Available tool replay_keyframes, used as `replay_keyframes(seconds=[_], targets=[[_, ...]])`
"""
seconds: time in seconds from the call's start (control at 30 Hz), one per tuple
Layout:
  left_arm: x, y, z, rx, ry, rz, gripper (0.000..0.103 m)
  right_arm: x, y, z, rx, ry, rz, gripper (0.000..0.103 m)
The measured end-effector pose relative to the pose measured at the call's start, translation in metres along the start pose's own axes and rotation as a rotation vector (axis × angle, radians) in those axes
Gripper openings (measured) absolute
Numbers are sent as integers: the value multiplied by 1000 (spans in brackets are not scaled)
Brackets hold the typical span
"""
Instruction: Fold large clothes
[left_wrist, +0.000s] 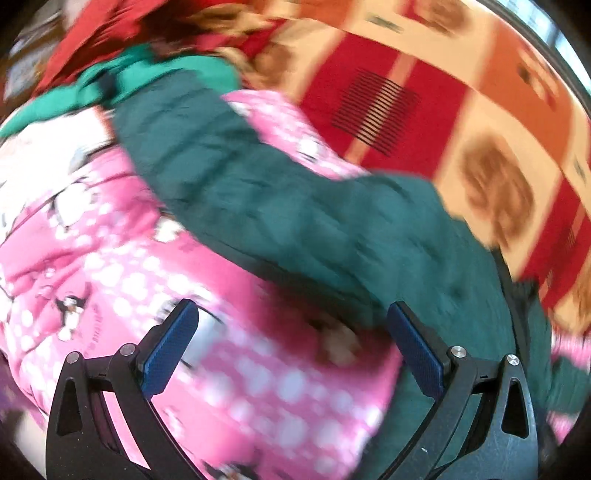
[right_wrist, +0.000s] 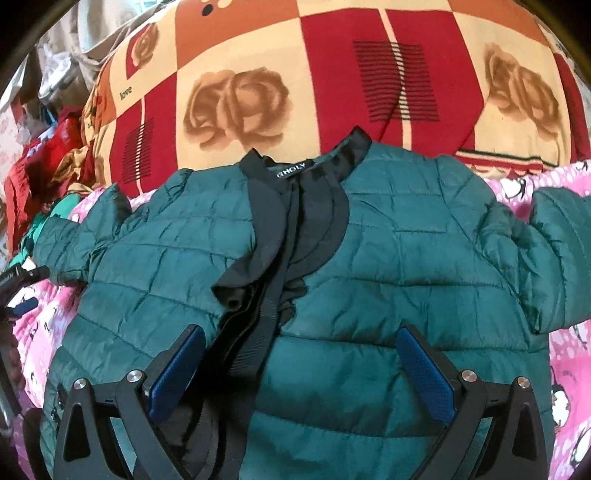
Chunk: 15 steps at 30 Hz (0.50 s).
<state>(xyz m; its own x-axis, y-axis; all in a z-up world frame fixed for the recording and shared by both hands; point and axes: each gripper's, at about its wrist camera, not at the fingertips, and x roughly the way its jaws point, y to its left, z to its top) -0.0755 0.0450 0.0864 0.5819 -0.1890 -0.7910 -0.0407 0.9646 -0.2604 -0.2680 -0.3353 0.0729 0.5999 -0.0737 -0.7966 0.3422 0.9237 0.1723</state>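
Observation:
A dark green quilted jacket (right_wrist: 388, 258) lies front up on a pink penguin-print blanket (right_wrist: 569, 354), with a black collar and open black zipper placket (right_wrist: 291, 221). Both sleeves spread sideways. My right gripper (right_wrist: 301, 332) is open above the jacket's lower front, its blue pads on either side of the zipper. In the blurred left wrist view, my left gripper (left_wrist: 291, 306) is open and empty over the blanket (left_wrist: 92, 240), beside the jacket's left sleeve (left_wrist: 280, 199). The left gripper's tip shows at the right wrist view's left edge (right_wrist: 22, 277).
A red, orange and cream rose-patterned cover (right_wrist: 295, 85) lies behind the jacket. A pile of red and light green clothes (right_wrist: 40, 177) sits at the left. The light green garment (left_wrist: 147, 77) lies beyond the sleeve's end.

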Motion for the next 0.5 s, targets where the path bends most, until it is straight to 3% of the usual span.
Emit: replay_keyframes(seconds=[0.33, 0.5], targets=[[12, 82, 57, -243, -132, 105, 102, 9, 3, -3, -22, 27, -9, 103], [36, 99, 71, -318, -120, 142, 102, 13, 2, -3, -24, 40, -11, 103]])
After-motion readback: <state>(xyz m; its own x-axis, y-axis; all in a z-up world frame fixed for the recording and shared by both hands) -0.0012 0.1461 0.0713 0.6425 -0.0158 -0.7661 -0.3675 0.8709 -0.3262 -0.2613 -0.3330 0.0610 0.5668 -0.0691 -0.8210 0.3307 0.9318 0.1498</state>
